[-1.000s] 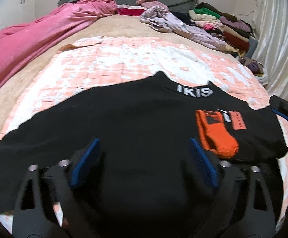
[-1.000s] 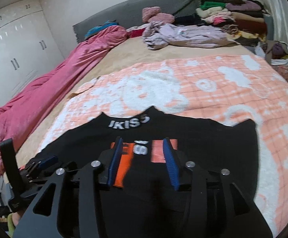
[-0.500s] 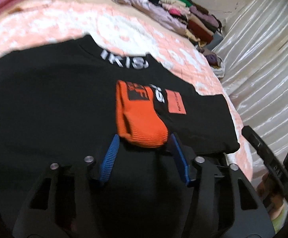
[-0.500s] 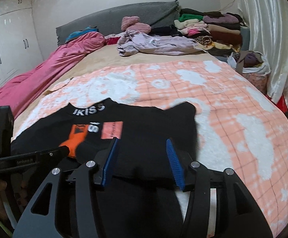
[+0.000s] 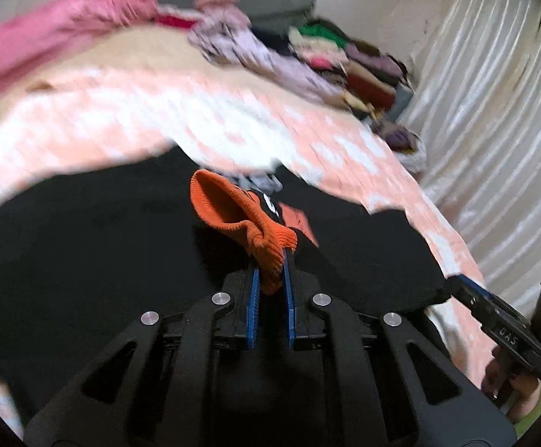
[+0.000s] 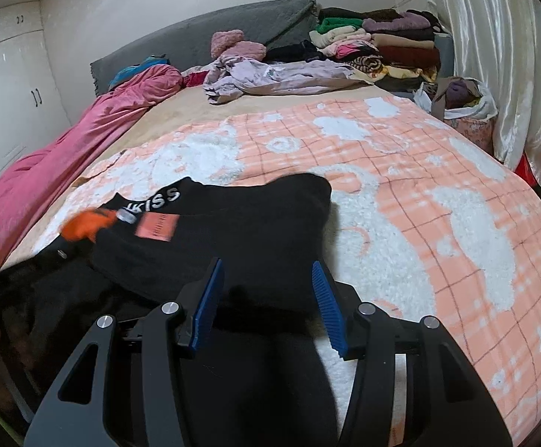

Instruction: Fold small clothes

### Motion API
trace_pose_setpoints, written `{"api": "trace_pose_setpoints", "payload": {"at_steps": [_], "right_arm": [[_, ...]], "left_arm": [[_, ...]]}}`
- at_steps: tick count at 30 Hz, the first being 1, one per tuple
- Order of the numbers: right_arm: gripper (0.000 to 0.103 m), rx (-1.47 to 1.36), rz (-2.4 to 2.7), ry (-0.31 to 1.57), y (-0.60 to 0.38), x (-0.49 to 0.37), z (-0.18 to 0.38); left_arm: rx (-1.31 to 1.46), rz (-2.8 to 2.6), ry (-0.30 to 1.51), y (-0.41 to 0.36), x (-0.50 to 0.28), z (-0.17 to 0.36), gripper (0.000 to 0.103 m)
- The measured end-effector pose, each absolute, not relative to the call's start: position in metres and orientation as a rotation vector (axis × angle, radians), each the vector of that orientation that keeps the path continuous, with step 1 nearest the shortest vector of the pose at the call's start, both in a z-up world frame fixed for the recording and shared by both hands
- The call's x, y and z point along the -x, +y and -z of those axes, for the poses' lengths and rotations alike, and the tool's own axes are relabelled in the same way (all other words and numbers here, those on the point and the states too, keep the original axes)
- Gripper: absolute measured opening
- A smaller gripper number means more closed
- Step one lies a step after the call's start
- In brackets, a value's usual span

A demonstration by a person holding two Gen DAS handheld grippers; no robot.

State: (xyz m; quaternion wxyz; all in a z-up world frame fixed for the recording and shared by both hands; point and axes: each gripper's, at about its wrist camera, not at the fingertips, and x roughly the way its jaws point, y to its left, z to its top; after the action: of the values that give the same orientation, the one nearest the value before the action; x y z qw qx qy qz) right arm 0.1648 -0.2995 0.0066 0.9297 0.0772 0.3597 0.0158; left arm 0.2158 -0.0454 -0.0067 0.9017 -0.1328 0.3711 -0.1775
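A black sweatshirt [image 6: 233,231] with white "IKISS" lettering at the collar lies partly folded on the bed. Its orange ribbed sleeve cuff [image 5: 240,219] is lifted off the black cloth [image 5: 84,246]. My left gripper [image 5: 270,260] is shut on that orange cuff and holds it up. The cuff shows blurred at the left of the right wrist view [image 6: 84,225]. My right gripper [image 6: 268,279] is open and empty, low over the sweatshirt's near right edge. It also shows at the right edge of the left wrist view [image 5: 493,316].
A peach and white checked blanket [image 6: 419,193] covers the bed. A pink duvet [image 6: 84,138] lies along the left side. Loose lilac clothes [image 6: 277,78] and a stack of folded clothes [image 6: 382,44] sit by the grey headboard. A bag [image 6: 464,108] and curtains [image 6: 512,56] stand on the right.
My left gripper moved to the orange cuff, closed on it and lifted it. My right gripper shifted right to the sweatshirt's right edge and stayed open.
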Motion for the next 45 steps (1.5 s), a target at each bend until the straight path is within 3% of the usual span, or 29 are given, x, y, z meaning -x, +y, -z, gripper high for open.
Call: {"api": "trace_pose_setpoints", "payload": {"at_steps": [3,8,26,45], "right_arm": [[0.048,-0.142,-0.049,0.743,-0.29,-0.168,-0.006],[0.048,-0.138,-0.066,0.749,-0.275,-0.172,-0.008],[0.048,-0.048,-0.086,0.765,-0.244,-0.191,-0.008],[0.049,-0.002,-0.099,0.755,-0.23,-0.197,-0.012]], "left_arm": [[0.24,0.26,0.739,-0.018,-0.208,0.0,0.005],[0.306,0.219,0.847,0.015,-0.208,0.021,0.005],[0.305,0.222,0.914,0.026,-0.204,0.025,0.009],[0.29,0.183,0.699,0.034,-0.181,-0.023,0.011]]}}
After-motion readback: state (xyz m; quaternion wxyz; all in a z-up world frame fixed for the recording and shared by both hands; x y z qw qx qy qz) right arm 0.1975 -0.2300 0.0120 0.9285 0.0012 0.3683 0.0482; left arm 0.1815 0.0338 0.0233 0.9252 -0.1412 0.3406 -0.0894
